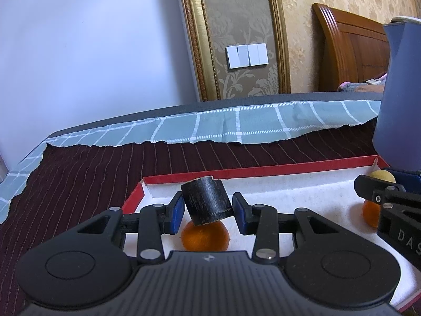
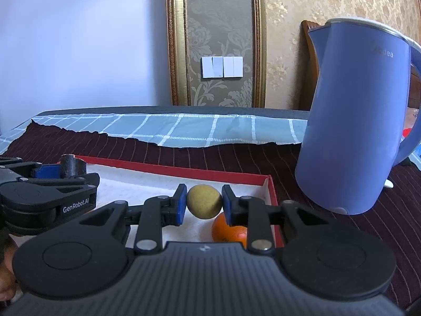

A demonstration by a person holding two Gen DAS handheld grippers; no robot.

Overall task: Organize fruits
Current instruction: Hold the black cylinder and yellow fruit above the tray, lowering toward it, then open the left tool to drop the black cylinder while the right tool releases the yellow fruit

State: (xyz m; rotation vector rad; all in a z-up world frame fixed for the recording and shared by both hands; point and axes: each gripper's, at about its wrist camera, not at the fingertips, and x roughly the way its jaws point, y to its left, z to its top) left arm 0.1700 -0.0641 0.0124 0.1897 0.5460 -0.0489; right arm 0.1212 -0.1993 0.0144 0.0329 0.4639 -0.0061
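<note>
Small round yellowish fruit (image 2: 204, 202), matt and faintly speckled, clamped between the blue pads of the right gripper (image 2: 204, 204), lifted above the white floor of the shallow red-rimmed cardboard tray (image 2: 184, 171), near its far right corner

Glossy orange citrus fruit (image 2: 229, 231) lying on the tray floor just below and right of it, partly hidden behind the right finger

Black, scuffed, short cylinder (image 1: 207, 202) with a pale rim, tilted, sitting between the blue pads of the left gripper (image 1: 208, 210): left pad touching its side, right pad apparently just clear, so a firm hold cannot be told; jaws standing narrow

Second smooth orange fruit (image 1: 204, 236) resting on the tray floor directly beneath the cylinder, toward the tray's left end

Tray set on a dark maroon ribbed cloth (image 1: 86, 173) with thin pale stripes; farther off, a pale green checked cloth (image 1: 236, 126) with a ragged edge

Tall lavender-blue plastic kettle (image 2: 355, 121) with smooth walls, standing upright on the maroon cloth just right of the tray
</note>
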